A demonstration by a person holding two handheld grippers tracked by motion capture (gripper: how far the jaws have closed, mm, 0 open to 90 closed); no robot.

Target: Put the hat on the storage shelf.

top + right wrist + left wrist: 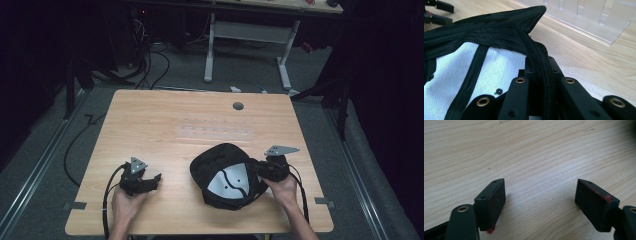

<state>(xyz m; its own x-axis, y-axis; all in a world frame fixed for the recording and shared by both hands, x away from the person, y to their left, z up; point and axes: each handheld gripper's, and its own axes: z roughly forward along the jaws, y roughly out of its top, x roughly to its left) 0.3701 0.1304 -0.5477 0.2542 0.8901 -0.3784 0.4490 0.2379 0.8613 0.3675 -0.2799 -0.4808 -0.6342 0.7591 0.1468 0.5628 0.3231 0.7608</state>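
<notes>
High view: a black cap (226, 175) lies upside down on the wooden counter (165, 125), its white lining facing up. The right hand-held gripper (255, 169) sits at the cap's right edge with its jaws clamped together on the rim. The left hand-held gripper (156, 178) rests on the counter well left of the cap, jaws spread apart over bare wood. A clear plastic rack (584, 15) stands just behind the cap.

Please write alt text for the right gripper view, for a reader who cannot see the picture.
The right gripper is shut on the rim of a black cap that lies upside down, with its white mesh lining showing. Behind it is the wooden table and a clear plastic rack at the upper right.
</notes>
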